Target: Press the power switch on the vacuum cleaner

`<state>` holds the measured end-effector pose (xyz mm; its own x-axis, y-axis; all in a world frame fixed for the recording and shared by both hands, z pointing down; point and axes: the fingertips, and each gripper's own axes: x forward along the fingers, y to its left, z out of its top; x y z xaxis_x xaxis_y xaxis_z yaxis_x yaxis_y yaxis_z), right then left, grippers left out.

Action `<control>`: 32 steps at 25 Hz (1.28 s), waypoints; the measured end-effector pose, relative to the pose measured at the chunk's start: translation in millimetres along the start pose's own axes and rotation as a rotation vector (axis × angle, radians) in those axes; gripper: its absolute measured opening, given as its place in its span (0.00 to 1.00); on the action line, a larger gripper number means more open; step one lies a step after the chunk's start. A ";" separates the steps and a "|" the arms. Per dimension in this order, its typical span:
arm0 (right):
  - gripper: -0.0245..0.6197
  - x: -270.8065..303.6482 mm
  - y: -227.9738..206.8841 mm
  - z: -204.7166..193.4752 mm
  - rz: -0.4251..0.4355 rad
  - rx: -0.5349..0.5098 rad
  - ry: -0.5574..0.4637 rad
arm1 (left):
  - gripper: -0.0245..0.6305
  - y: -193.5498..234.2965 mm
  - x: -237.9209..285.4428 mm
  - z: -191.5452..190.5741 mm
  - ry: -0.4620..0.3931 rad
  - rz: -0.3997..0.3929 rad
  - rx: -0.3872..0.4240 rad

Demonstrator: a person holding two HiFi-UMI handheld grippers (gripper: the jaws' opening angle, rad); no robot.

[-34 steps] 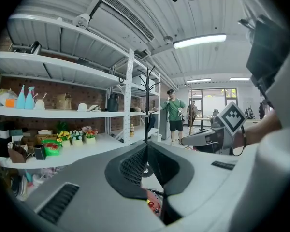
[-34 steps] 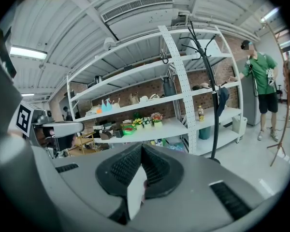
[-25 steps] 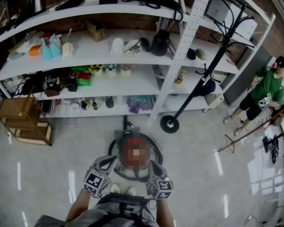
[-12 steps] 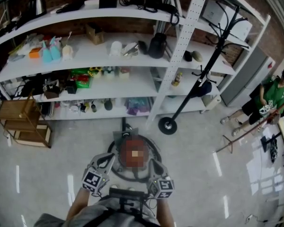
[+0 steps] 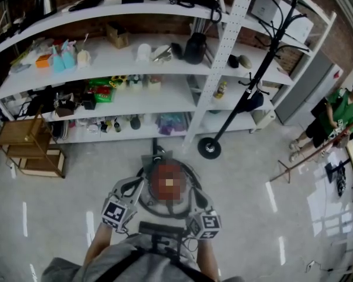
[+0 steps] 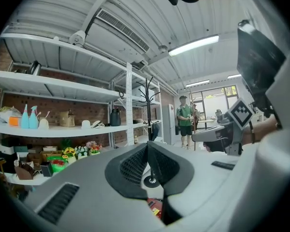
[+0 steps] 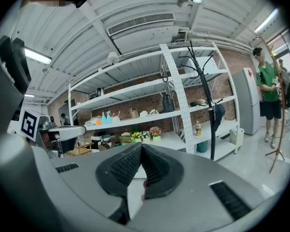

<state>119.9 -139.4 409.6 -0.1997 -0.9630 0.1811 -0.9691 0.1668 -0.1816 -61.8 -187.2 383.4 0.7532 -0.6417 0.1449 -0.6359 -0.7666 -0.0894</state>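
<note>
Bright and even throughout, lit from above by white strip lights [image 6: 193, 45] blown out to pure white against the ceiling, with pale streaks of glare on the glossy floor [image 5: 59, 216] and only soft, faint shadows beneath the shelves [image 5: 123, 60]. Heavily bowed by fisheye distortion in all 3 views, with straight shelf edges curved outward, and ringed with black vignetting in the 2 gripper views. Sharp at a distance, yet blurred and out of focus across the close grey shells of the left gripper [image 6: 147, 146] and right gripper [image 7: 141, 148].
</note>
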 end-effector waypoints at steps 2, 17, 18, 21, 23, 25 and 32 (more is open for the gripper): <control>0.06 -3.7 -4.0 -0.1 -0.020 -0.001 0.010 | 0.05 -1.9 2.0 2.3 -0.010 -0.002 0.005; 0.06 -4.4 0.6 -8.1 0.017 -0.021 0.029 | 0.05 -6.1 -2.7 -2.5 -0.005 0.020 -0.005; 0.06 -4.2 1.2 -8.2 0.017 -0.025 0.030 | 0.05 -5.7 -3.2 -3.0 -0.003 0.021 -0.006; 0.05 -3.4 2.4 -9.5 0.018 -0.025 0.037 | 0.05 -4.4 -4.0 -3.9 0.000 0.024 -0.007; 0.05 -3.5 3.5 -7.8 0.022 -0.027 0.038 | 0.05 -4.7 -3.2 -3.1 0.000 0.027 -0.010; 0.05 -3.3 4.7 -5.7 0.033 -0.030 0.030 | 0.05 -5.4 -2.1 -2.3 -0.003 0.027 -0.008; 0.05 -6.0 6.7 -2.6 0.036 -0.018 0.025 | 0.05 -8.4 -1.5 -1.2 -0.009 0.027 -0.004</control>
<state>114.3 -131.9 409.9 -0.2380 -0.9507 0.1987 -0.9635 0.2054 -0.1716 -57.8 -179.7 385.1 0.7373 -0.6622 0.1334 -0.6566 -0.7490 -0.0891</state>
